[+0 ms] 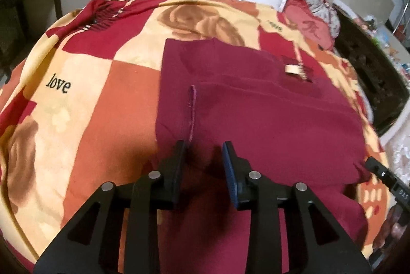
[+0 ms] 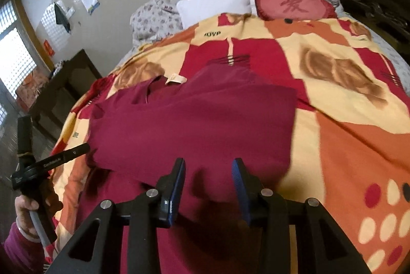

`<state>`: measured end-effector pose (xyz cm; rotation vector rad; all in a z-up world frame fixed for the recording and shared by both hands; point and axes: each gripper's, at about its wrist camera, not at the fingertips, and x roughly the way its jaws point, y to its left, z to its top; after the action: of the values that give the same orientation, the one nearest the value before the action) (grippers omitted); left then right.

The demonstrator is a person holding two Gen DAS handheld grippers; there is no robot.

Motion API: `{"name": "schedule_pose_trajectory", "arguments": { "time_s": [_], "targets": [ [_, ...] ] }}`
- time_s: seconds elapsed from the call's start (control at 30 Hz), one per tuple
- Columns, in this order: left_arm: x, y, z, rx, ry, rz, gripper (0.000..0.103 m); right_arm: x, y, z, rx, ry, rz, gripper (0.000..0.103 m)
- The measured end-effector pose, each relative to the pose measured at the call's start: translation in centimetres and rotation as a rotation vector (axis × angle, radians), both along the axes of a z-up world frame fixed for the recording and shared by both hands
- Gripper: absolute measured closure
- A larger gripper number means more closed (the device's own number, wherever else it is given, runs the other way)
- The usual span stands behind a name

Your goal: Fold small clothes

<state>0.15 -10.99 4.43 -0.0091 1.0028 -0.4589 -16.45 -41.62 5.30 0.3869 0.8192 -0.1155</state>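
- Maroon cloth is filling the middle of both views: we are working on a small maroon garment (image 1: 256,115) lying spread on the patterned blanket (image 1: 84,99), with its cream neck label (image 1: 293,69) sitting toward the upper right of the left-wrist frame.
- We are judging that the fold is partly under way, since one layer is lying doubled across the garment and a stitched hem edge (image 1: 192,112) is running up the centre of the left-wrist frame, just above the fingers.
- We are holding the left gripper (image 1: 203,149) at the lower centre of its frame with its jaws standing moderately apart and nothing between them; only cloth is showing below the gap, and we cannot tell whether the tips are touching it.
- We are holding the right gripper (image 2: 208,167) the same way at the lower centre of its frame, jaws apart and empty, over the near edge of the maroon garment (image 2: 200,125).
- We are seeing the left tool and the hand (image 2: 28,204) carrying it at the lower left of the right-wrist frame, just beside the garment's left edge.
- We are reckoning that the next move calls for each gripper to be pinching one near corner or edge, taking all the layers together, then carrying them toward the neck label (image 2: 175,79) at the far end.
- We are expecting the soft knit to be sagging and slipping unless both sides are rising level.
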Motion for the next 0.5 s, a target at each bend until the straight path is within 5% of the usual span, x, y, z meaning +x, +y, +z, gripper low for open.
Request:
{"name": "schedule_pose_trajectory", "arguments": {
  "time_s": [0.23, 0.5],
  "targets": [
    [1.0, -0.6, -1.6, 0.033, 0.016, 0.001, 0.074, 2.2, -1.5, -3.3, 0.038, 0.077, -0.042, 0.067],
    [0.5, -0.7, -1.3, 0.051, 0.014, -0.002, 0.072, 0.8, -1.5, -2.4, 0.057, 0.08, -0.039, 0.067]
  ]
}}
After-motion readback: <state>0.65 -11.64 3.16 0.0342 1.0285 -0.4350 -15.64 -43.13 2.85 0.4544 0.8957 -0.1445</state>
